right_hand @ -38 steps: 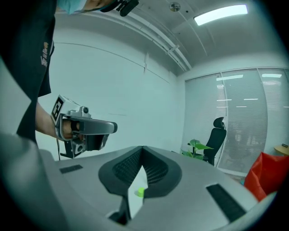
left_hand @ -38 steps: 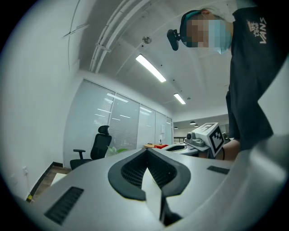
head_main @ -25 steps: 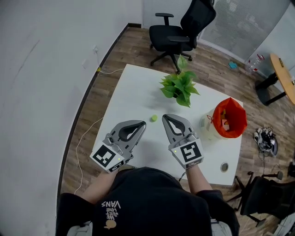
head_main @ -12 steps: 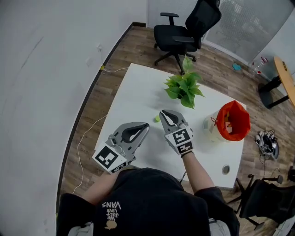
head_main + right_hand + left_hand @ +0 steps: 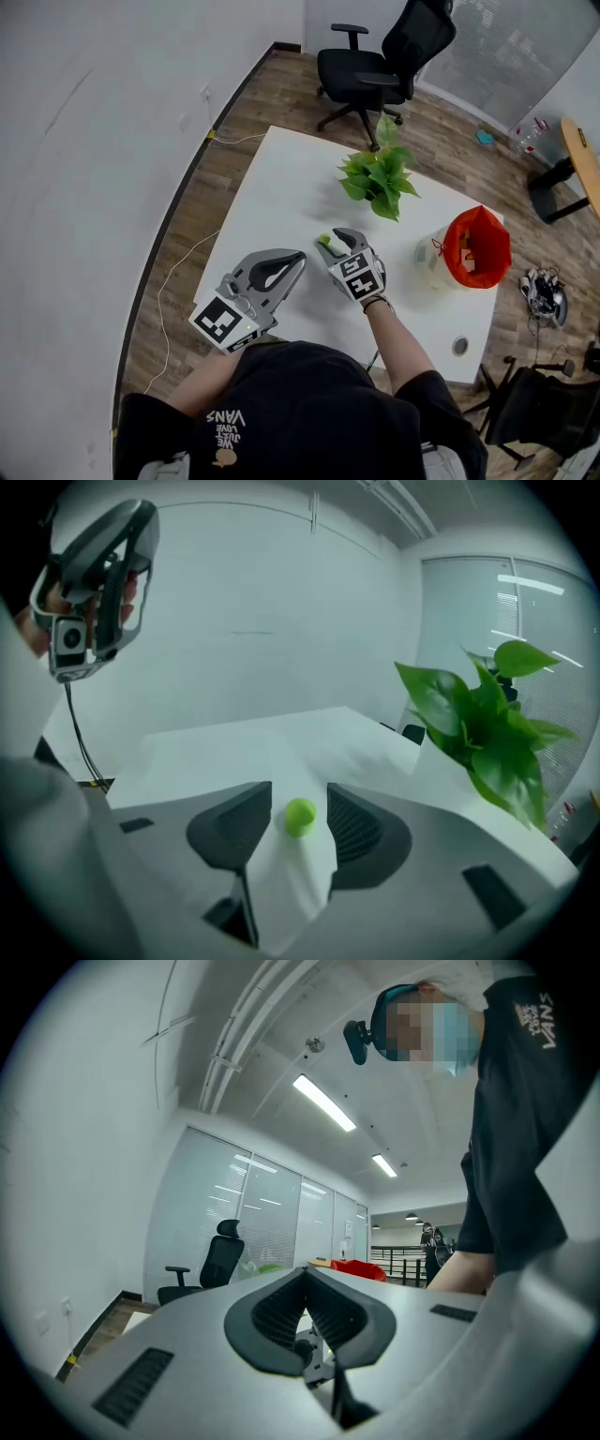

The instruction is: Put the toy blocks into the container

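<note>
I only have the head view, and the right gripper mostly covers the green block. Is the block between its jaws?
Observer: Yes. The right gripper view shows the green block between the jaws of the right gripper, which have just been opening.
Operator: Are the pads touching it?
Observer: No. The white table shows on both sides of the block, which sits roughly centred.
Operator: And the left gripper?
Observer: Its own view shows the left gripper with its jaws together and nothing between them.
</note>
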`<state>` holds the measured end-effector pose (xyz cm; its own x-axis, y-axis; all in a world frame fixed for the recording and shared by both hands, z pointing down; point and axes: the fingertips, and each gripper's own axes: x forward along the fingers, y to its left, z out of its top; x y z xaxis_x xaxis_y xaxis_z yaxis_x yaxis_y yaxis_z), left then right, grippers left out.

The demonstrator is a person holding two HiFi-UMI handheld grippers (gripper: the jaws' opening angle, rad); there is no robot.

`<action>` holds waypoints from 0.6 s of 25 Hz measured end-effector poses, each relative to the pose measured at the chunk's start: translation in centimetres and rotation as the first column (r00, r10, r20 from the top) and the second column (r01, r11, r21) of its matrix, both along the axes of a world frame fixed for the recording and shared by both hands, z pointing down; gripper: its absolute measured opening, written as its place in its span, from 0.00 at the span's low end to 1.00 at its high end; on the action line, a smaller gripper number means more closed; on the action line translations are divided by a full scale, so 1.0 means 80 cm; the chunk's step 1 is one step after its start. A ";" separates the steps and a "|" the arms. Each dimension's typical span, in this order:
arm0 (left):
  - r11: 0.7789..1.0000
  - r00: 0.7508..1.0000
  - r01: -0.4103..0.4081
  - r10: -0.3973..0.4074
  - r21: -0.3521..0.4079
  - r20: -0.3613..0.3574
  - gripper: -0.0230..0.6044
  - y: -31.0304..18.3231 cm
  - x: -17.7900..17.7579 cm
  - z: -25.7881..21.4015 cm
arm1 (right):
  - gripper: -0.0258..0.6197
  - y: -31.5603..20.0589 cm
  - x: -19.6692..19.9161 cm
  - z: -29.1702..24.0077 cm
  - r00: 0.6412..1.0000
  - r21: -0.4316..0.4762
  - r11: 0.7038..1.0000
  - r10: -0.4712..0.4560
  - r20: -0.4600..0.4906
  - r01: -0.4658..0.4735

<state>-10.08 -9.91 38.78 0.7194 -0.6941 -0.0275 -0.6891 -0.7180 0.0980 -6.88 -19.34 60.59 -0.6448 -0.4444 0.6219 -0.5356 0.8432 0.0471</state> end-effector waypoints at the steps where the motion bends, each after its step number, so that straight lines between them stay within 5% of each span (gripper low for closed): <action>1: 1.000 1.000 -0.002 0.002 -0.001 0.001 0.05 0.000 0.000 0.000 | 0.32 0.001 -0.001 0.009 1.000 -0.019 1.000 -0.002 -0.015 0.002; 7: 1.000 1.000 -0.002 0.002 -0.008 0.010 0.05 0.001 -0.003 0.004 | 0.37 -0.005 -0.006 0.050 0.998 -0.122 0.992 0.023 -0.064 -0.031; 15: 1.000 1.000 0.003 -0.003 -0.016 0.020 0.05 0.006 -0.007 0.004 | 0.32 -0.010 -0.009 0.062 0.995 -0.103 0.994 0.024 -0.092 -0.034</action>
<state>-10.61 -9.46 39.12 0.7174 -0.6966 -0.0018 -0.6933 -0.7143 0.0953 -7.63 -20.13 65.52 -0.5713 -0.3918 0.7212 -0.5576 0.8301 0.0092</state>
